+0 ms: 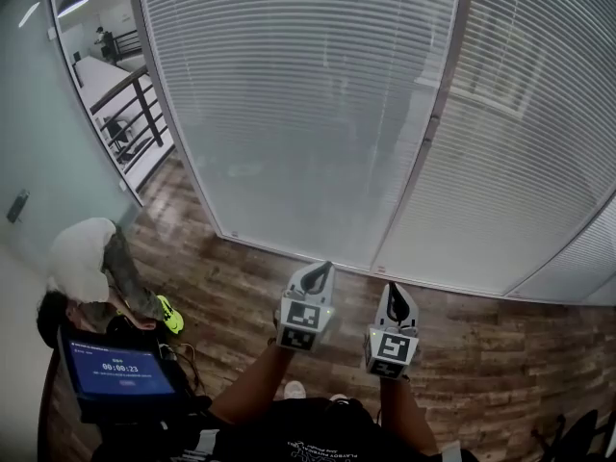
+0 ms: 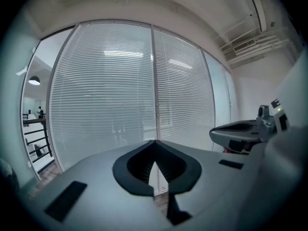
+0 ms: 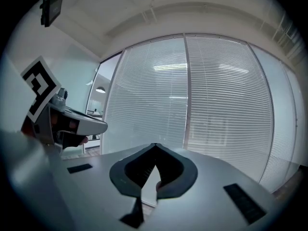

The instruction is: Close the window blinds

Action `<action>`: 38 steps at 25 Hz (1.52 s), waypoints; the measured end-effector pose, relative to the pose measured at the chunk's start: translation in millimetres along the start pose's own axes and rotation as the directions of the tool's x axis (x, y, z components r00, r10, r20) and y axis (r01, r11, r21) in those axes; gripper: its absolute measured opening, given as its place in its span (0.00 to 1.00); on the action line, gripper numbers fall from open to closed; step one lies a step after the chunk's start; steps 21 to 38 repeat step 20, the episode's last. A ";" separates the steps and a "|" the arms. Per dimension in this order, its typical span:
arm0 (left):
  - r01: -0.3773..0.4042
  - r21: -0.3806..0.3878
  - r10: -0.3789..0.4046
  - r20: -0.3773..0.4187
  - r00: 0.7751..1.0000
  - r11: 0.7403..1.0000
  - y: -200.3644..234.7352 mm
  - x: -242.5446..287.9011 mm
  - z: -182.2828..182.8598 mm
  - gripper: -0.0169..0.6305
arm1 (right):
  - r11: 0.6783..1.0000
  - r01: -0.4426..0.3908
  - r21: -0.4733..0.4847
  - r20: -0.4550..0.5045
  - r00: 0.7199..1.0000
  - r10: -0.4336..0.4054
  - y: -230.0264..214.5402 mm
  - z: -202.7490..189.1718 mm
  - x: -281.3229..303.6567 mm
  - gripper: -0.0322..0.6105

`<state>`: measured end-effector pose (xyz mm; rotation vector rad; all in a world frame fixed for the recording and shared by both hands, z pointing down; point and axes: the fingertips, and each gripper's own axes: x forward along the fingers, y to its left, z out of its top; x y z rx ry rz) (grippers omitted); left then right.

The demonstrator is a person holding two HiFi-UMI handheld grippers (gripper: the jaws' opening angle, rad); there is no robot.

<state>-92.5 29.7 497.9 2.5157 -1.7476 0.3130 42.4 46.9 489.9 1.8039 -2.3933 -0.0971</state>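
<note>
Two grippers are held side by side, the left gripper (image 1: 318,270) and the right gripper (image 1: 397,293), each with its jaws pressed together on nothing. Ahead, well apart from both, three window blinds (image 1: 308,114) hang down over the glass. One person (image 1: 91,258) crouches at the left, near one lit screen (image 1: 120,372).

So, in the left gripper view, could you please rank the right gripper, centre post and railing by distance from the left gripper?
1. right gripper, close on the right.
2. centre post, straight ahead.
3. railing, far left, beyond the glass.
</note>
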 end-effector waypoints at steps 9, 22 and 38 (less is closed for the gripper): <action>0.005 -0.007 -0.005 0.044 0.999 1.000 -3.7 4.0 6.3 0.01 | 0.999 0.013 -0.043 0.008 1.000 -0.013 -16.3 -3.9 6.2 0.05; 0.012 -0.008 -0.011 0.079 0.997 1.000 -8.7 4.9 11.4 0.02 | 0.998 0.046 -0.044 0.016 0.999 -0.045 -26.3 1.5 1.7 0.05; 0.012 -0.008 -0.011 0.079 0.997 1.000 -8.7 4.9 11.4 0.02 | 0.998 0.046 -0.044 0.016 0.999 -0.045 -26.3 1.5 1.7 0.05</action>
